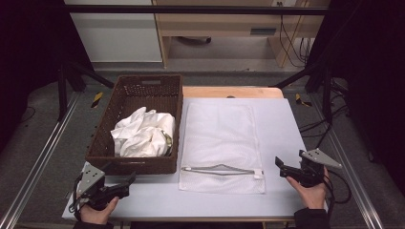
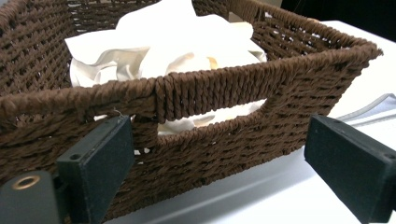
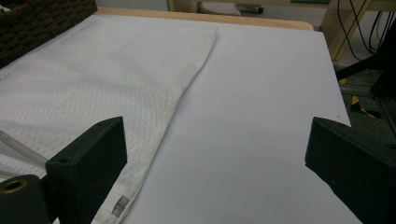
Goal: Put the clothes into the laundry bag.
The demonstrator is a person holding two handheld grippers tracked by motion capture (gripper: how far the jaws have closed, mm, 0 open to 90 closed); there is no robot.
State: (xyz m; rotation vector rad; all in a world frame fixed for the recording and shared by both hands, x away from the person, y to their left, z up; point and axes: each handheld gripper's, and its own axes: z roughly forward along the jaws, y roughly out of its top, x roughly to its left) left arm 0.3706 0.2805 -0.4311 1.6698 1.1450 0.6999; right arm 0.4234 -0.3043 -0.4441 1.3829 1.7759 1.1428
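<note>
- The white cloth (image 1: 143,133) lies crumpled in the brown basket (image 1: 102,136) at the desk's left, and the mesh laundry bag (image 1: 222,143) lies flat just beside, its zipper mouth (image 1: 220,170) toward the person, probably so the cloth can go in easily
- The left tool (image 1: 125,183) rests low on the desk (image 1: 286,138), pointing at the basket's near wall, wide open and empty
- The right tool (image 1: 282,168) points at the bag's near corner, also wide open, holding nothing

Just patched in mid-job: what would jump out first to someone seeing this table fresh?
The brown woven basket at the table's left, with crumpled white cloth heaped inside. Beside it on the right lies a flat white mesh bag, its zipper mouth toward the person. The left gripper and right gripper sit open and empty at the near corners.
</note>
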